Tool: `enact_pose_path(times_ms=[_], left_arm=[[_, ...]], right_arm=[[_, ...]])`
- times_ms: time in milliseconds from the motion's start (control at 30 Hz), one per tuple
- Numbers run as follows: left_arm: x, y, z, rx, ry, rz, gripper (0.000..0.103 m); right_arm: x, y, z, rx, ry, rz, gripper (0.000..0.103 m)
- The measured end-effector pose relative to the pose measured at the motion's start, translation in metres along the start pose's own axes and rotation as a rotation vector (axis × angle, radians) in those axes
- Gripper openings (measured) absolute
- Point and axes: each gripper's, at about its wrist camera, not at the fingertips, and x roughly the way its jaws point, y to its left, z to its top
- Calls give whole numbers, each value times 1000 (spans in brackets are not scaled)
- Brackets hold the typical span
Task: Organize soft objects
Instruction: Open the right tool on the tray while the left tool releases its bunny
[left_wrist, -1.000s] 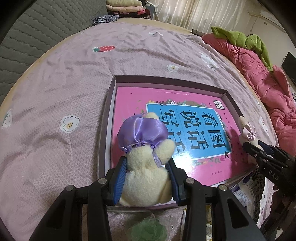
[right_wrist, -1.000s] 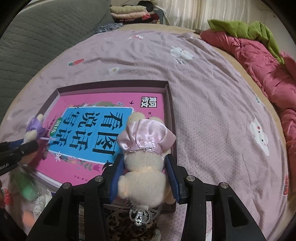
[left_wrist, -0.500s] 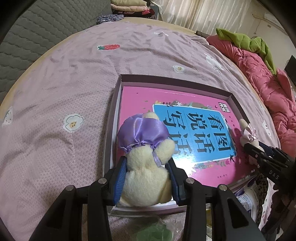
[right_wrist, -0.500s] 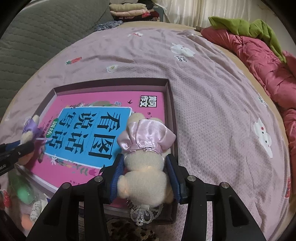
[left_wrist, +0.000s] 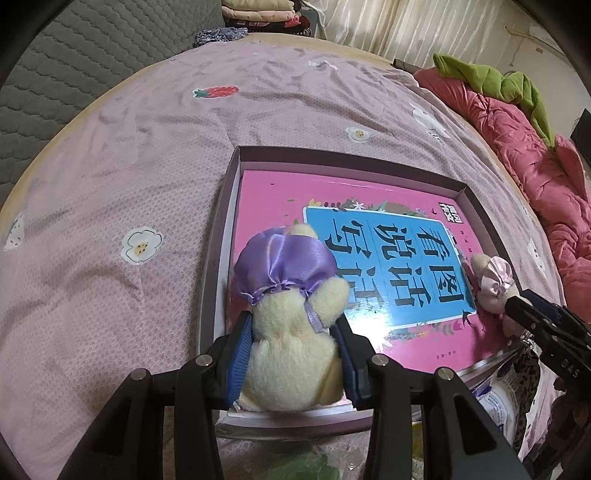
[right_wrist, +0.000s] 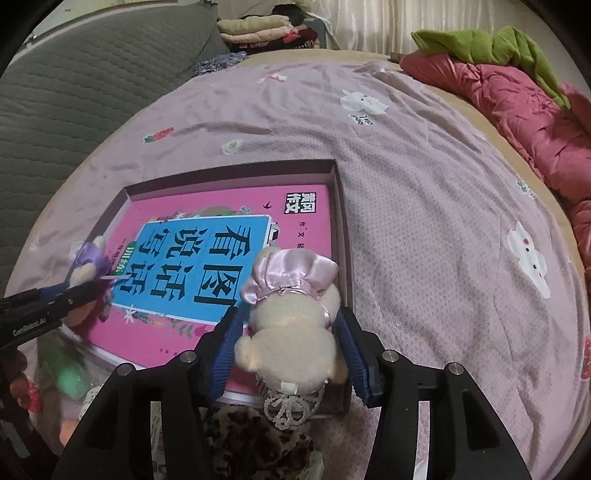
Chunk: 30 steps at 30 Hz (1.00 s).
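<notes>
Open bedspread beyond box; quilt rightward.

The box lies on the bed, with a book flat inside it. One plush toy stands over the box's near left corner, the other plush toy over its near right corner. Beyond the box's right side lies a heaped quilt.

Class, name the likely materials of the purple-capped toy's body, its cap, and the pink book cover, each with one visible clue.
Toy body: probably plush fleece, fuzzy and matte.
Cap: likely satin, shiny with a gathered frill.
Book cover: seemingly glossy coated paper, flat with glare.
</notes>
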Motion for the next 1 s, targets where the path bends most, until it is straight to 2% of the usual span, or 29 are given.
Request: enact_pose_path(times_ms=[167, 333, 467, 867, 1000], left_arm=[[1, 0, 1, 3, 5, 0, 44], [2, 0, 1, -7, 11, 0, 44], [3, 1, 1, -3, 11, -3, 44], [7, 1, 3, -3, 11, 5, 44], [11, 2, 4, -4, 22, 18, 48]], right_arm=[[-8, 1, 0, -5, -24, -16, 63], [-23, -8, -6, 13, -43, -32, 63], [-30, -16, -14, 7, -22, -59, 63], [-9, -19, -7, -9, -8, -87, 63], [-6, -18, -4, -10, -9, -89, 63]])
